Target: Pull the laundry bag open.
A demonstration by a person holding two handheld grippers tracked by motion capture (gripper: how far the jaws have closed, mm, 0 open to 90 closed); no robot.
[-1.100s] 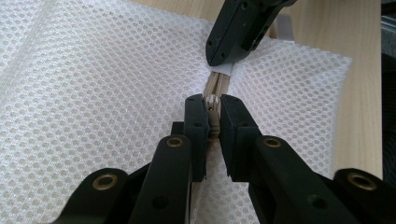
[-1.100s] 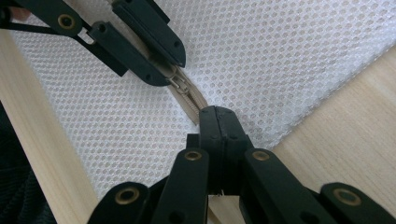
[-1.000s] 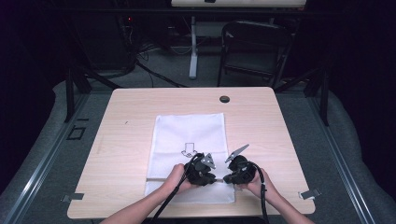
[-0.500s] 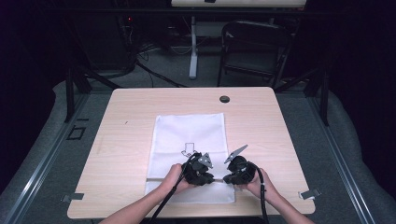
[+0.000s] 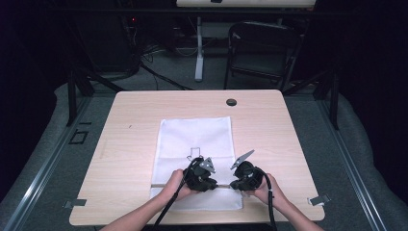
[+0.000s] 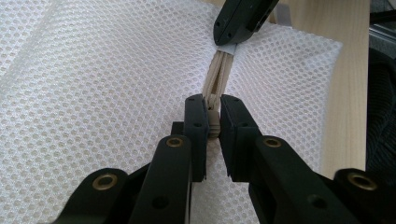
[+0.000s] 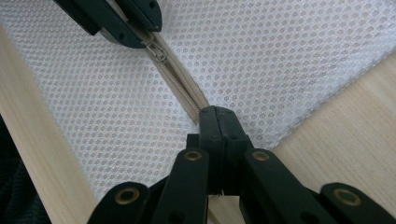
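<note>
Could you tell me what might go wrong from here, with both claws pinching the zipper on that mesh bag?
1. The left claw grips just the small zipper pull; it could slip out under tension.
2. The right claw clamps the thin zipper end at the edge of the mesh bag; a hard pull might tear the mesh.
3. Nothing else holds the bag on the table, so it may bunch.

Setting: a lab or recording studio, dimly lit. Evidence: light wooden table [image 5: 144,125] with a round cable port [image 5: 231,102], standing on grey carpet [image 5: 48,139]; black surroundings; metal floor rails [image 5: 43,166]; folding chair [image 5: 262,53] behind; white desk leg [image 5: 198,48]; cables [image 5: 159,77] across the floor; dark equipment showing a small red light [image 5: 133,20].
</note>
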